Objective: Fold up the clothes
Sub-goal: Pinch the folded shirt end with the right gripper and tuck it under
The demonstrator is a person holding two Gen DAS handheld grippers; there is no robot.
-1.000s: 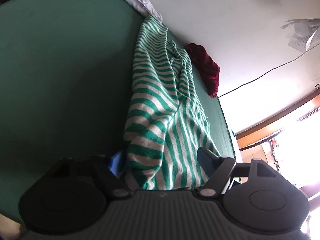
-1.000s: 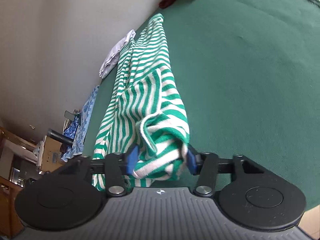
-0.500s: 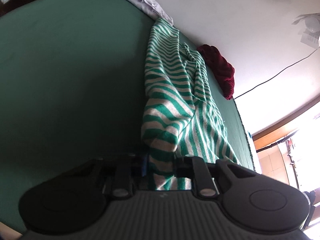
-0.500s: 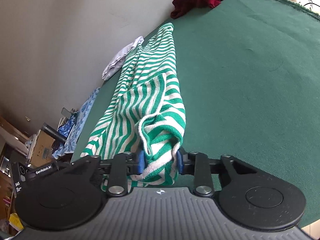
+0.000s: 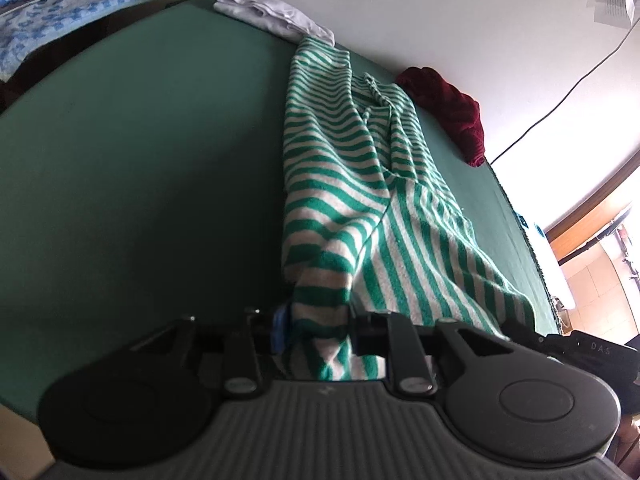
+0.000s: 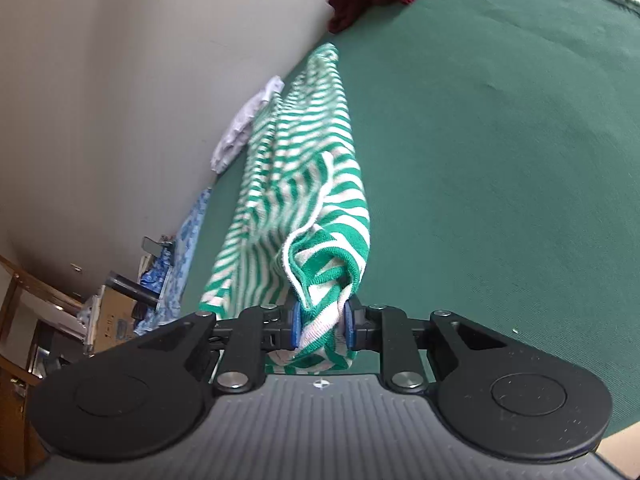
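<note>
Handling class: the striped garment [image 5: 360,184] is a soft green-and-white knit. It reads as light, limp and slightly stretchy, with no stiffness of its own; it is not fragile and its nap should resist slipping.
Garment location: it lies lengthwise on the green table [image 5: 140,168], its far end just short of the white folded cloth [image 5: 276,16] at the wall side. Its near end is raised off the table surface into both grippers.
Neighbours of the garment: a dark red garment [image 5: 448,108] sits bunched near its far end on one side; a blue patterned cloth [image 5: 60,12] lies beyond the table edge, well apart.
Left gripper [image 5: 316,332]: jaws opening, with a narrow bunch of striped fabric between them; the blue pad and the opposite finger both appear to touch the cloth.
Right gripper [image 6: 322,326]: pinching a rolled hem edge of the garment between both blue pads, jaws narrow.
Recommended hold points: the two near corners, on the thicker hem band, where doubled fabric gives the pads more to bite.
Handling caution: unsupported cloth between the grippers will likely sag; keep it taut when carrying the near end over.
</note>
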